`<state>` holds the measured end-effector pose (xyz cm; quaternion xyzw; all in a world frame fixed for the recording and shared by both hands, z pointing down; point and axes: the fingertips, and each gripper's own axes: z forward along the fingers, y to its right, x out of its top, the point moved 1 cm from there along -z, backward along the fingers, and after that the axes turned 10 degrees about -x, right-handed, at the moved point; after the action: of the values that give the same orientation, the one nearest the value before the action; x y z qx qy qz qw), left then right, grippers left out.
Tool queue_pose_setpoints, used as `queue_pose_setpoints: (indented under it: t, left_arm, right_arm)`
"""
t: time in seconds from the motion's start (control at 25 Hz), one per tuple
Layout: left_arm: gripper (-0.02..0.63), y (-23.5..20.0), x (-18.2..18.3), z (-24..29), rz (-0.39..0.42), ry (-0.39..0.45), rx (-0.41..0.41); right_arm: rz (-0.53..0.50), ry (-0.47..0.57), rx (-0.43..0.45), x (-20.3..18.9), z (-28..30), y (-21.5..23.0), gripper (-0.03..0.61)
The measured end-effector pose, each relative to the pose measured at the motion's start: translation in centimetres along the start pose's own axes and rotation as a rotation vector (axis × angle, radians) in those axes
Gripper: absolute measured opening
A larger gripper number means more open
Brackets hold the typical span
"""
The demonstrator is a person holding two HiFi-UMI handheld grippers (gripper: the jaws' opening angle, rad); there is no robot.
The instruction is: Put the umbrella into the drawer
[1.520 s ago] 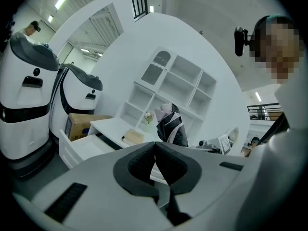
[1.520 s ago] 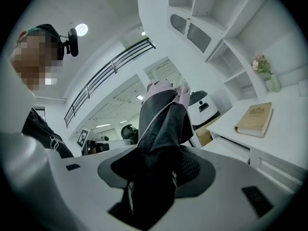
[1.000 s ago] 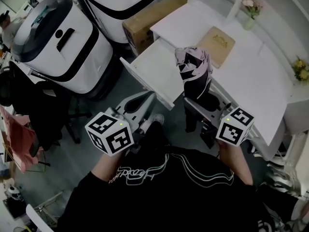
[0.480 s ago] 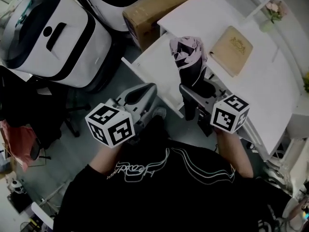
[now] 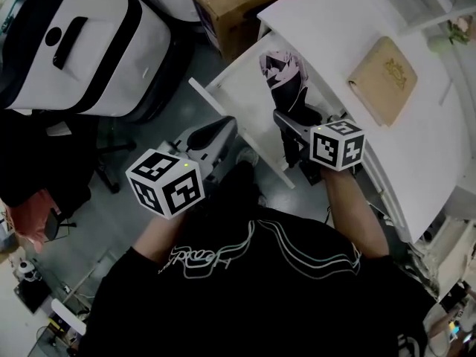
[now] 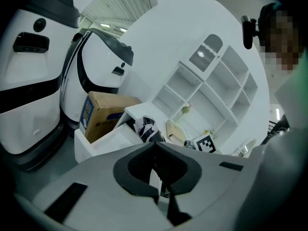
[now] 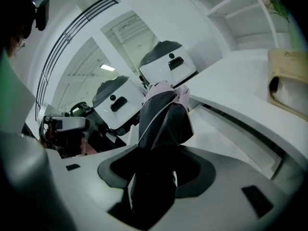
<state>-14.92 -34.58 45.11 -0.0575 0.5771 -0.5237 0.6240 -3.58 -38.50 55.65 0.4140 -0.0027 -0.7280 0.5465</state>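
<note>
**Right gripper**: The jaws are clamped on the folded umbrella. Its dark lower end sits between the pads. The black-and-pink canopy projects forward past the jaw tips.

**Umbrella position:** In the head view, the umbrella extends ahead of the right gripper, over the open white drawer. The views do not show whether its far end touches the drawer floor.

**Left gripper**: The jaws meet at their tips, with nothing between them. In the head view, this gripper is just short of the drawer's front edge and well apart from the umbrella.

**Ahead of the left jaws:**
- The drawer lies directly beyond the tips.
- The umbrella stands up out of the drawer.
- A cardboard box sits ahead and to the left.

**Surroundings:**
- The desk lies beyond and to the right of the right jaws.
- A tan book lies flat on the desk.
- A white machine casing stands on the floor, left of the left jaws.
</note>
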Motion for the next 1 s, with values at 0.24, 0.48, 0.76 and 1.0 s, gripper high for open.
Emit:
queue_pose_setpoints:
  t: [0.24, 0.48, 0.76, 1.0]
  left_arm:
    - [0.020, -3.5, 0.0, 0.8, -0.037, -0.019, 0.024]
    - [0.020, -5.8, 0.2, 1.5, -0.053, -0.033, 0.033]
    - [0.020, -7.4, -0.1, 1.3, -0.085, -0.019, 0.061]
    - [0.020, -7.9, -0.8, 1.4, -0.098, -0.009, 0.076]
  right_arm:
    - [-0.039, -0.117, -0.104, -2.6, 6.4, 3.9, 0.229]
    - [-0.121, -0.249, -0.224, -5.7, 11.5, 7.7, 0.229]
    - [-0.241, -0.337, -0.288, -8.5, 14.7, 9.5, 0.229]
    - [-0.334, -0.361, -0.316, -9.2, 15.6, 9.8, 0.232]
